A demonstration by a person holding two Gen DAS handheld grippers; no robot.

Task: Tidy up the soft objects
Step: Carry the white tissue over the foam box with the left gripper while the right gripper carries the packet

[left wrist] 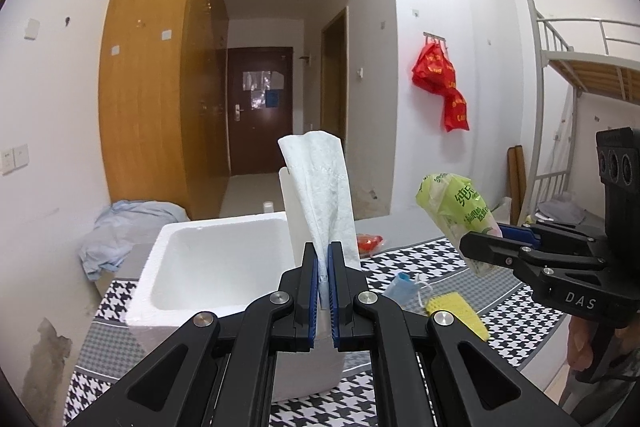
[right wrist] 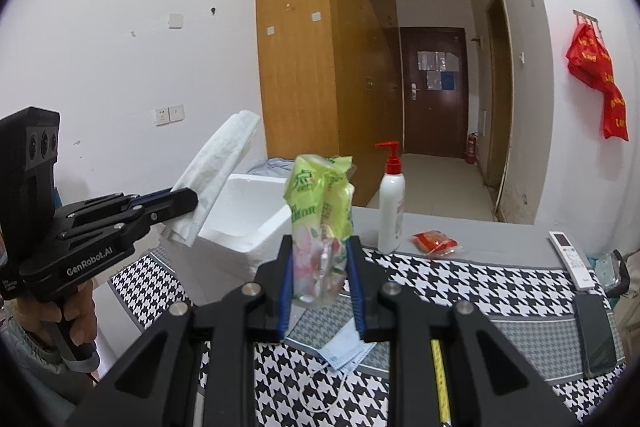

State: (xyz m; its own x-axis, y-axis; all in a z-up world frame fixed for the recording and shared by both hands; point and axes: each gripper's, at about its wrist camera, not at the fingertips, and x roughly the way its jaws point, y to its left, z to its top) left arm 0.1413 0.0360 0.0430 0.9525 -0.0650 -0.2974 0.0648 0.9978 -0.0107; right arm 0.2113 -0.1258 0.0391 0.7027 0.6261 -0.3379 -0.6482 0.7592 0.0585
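My left gripper is shut on a white tissue that stands up above the white foam box. It also shows in the right wrist view, with the tissue over the foam box. My right gripper is shut on a green tissue pack, held above the table. In the left wrist view the right gripper holds the pack to the right of the box. A blue face mask lies on the checked tablecloth below.
A yellow sponge and the mask lie right of the box. A white pump bottle, a red packet, a remote and a phone lie on the table. Light blue cloth is bunched behind the box.
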